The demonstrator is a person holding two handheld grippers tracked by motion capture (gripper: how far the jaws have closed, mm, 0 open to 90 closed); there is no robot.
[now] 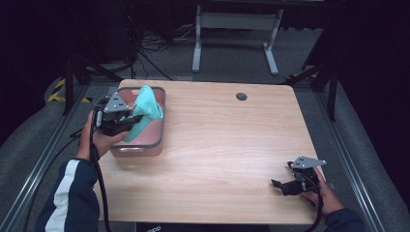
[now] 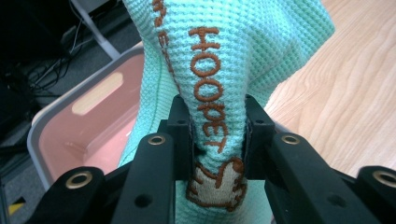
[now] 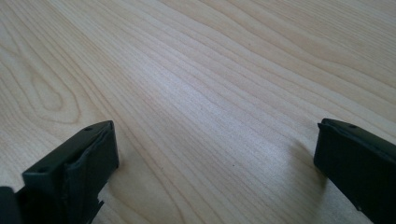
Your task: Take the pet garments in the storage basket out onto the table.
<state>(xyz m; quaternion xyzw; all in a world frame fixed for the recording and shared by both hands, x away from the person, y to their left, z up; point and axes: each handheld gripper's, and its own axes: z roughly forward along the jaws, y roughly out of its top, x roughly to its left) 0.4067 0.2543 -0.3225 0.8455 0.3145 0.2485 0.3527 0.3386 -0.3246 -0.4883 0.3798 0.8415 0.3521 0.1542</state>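
A mint-green waffle-weave cloth with brown stitched lettering hangs over a pink bin with a grey rim at the table's left side. My left gripper is shut on the cloth; in the left gripper view the cloth is pinched between the two black jaws of that gripper, above the bin's inside. My right gripper rests low near the table's front right corner, open, and in the right gripper view its jaws stand wide apart over bare wood.
The light wooden table has a dark round grommet near its far edge. Beyond the table stand a white metal frame and cables on the grey floor. Black rails run along both sides.
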